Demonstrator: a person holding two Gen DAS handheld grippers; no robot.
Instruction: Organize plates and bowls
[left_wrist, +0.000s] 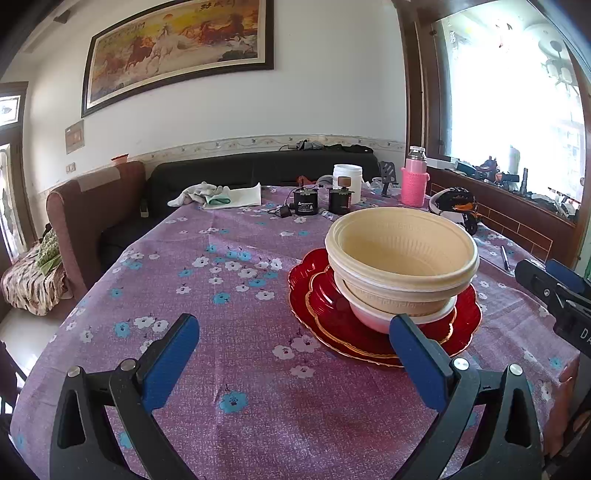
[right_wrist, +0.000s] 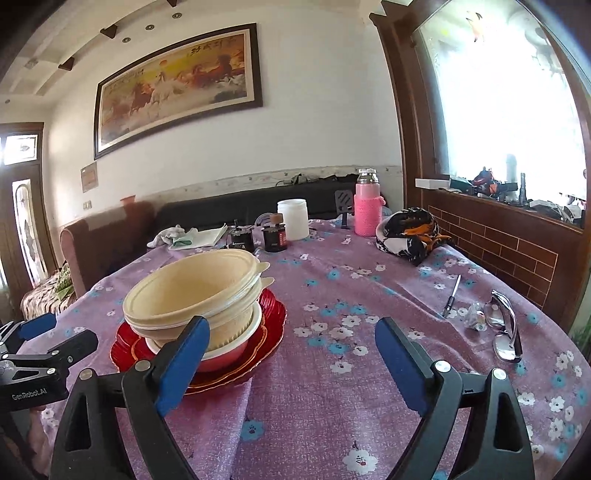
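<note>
A stack stands on the purple flowered tablecloth (left_wrist: 240, 369): two red scalloped plates (left_wrist: 325, 306) at the bottom, a white and pink bowl (left_wrist: 369, 319) on them, and cream bowls (left_wrist: 399, 247) nested on top. The same stack shows in the right wrist view, with red plates (right_wrist: 273, 314) and cream bowls (right_wrist: 184, 288). My left gripper (left_wrist: 293, 328) is open and empty, just left of and in front of the stack. My right gripper (right_wrist: 291, 332) is open and empty, to the right of the stack, its left finger (right_wrist: 184, 362) overlapping the bowls in view.
At the table's far end are a pink bottle (right_wrist: 367, 210), a white jar (right_wrist: 293, 218), two small dark jars (left_wrist: 304, 201), a cloth and notebook (left_wrist: 221, 195) and a patterned cap (right_wrist: 410, 232). A pen (right_wrist: 452, 295) and glasses (right_wrist: 504, 325) lie on the right. A sofa (left_wrist: 221, 177) stands behind.
</note>
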